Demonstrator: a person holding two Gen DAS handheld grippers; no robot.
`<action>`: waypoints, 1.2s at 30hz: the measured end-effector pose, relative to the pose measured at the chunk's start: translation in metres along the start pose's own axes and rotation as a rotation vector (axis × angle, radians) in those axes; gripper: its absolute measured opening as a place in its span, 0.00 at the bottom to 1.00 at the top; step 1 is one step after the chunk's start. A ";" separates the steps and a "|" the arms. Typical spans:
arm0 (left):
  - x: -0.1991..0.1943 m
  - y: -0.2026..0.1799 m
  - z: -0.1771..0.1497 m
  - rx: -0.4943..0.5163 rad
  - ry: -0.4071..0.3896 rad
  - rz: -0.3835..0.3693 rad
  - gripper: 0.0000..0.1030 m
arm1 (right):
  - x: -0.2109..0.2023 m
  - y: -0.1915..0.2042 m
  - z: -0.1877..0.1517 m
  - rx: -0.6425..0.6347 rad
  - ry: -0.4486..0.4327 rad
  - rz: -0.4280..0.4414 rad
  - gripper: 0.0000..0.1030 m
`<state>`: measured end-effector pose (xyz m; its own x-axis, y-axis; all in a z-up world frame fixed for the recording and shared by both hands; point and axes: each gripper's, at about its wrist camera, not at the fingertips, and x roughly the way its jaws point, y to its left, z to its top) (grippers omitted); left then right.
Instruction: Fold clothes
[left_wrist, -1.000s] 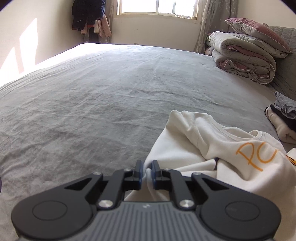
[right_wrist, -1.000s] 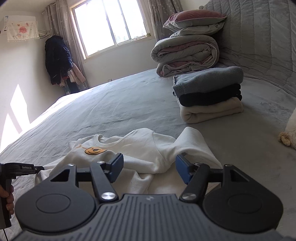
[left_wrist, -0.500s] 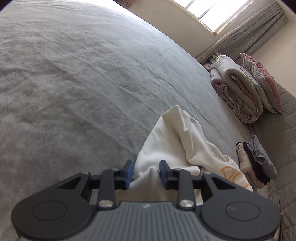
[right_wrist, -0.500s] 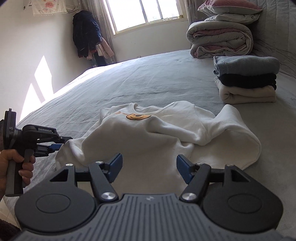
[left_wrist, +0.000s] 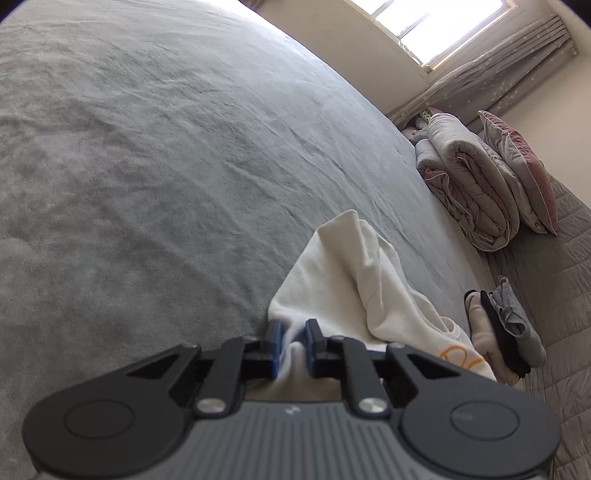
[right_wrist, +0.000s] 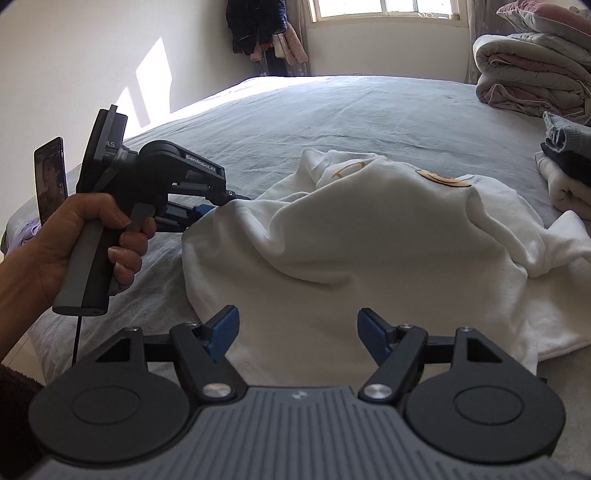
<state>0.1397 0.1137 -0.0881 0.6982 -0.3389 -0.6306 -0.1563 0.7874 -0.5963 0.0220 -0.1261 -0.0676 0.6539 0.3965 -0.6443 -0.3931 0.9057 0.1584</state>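
Sweatshirt (right_wrist: 369, 258) hem now pinched again by left tool (left_wrist: 291, 347).

A wide bed (right_wrist: 332, 110), covered by a lightly creased grey sheet (left_wrist: 147, 166), carried everything in view. A white sweatshirt (right_wrist: 369, 258) with an orange motif lay rumpled on the sheet near the bed's near edge, one sleeve trailing to the right. A stack of folded garments (right_wrist: 569, 162), cream at the bottom, dark in the middle and grey on top, sat just beyond it to the right. A rolled grey-and-pink quilt (left_wrist: 469, 192) rested farther back, with a pink-trimmed pillow (left_wrist: 524, 173) leaning against it, beside a quilted grey panel (left_wrist: 554, 295).
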 end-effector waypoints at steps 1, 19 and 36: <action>-0.001 -0.001 0.001 0.005 -0.014 -0.002 0.12 | 0.004 0.005 -0.001 -0.019 0.014 0.007 0.73; -0.005 -0.005 0.013 0.091 -0.073 0.032 0.04 | 0.031 0.015 -0.010 -0.138 0.044 -0.047 0.18; -0.023 -0.005 0.001 0.115 0.052 0.008 0.59 | -0.025 -0.012 -0.012 -0.090 0.003 -0.040 0.06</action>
<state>0.1253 0.1183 -0.0705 0.6594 -0.3569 -0.6617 -0.0783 0.8428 -0.5325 0.0029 -0.1491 -0.0622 0.6682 0.3599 -0.6512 -0.4235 0.9036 0.0648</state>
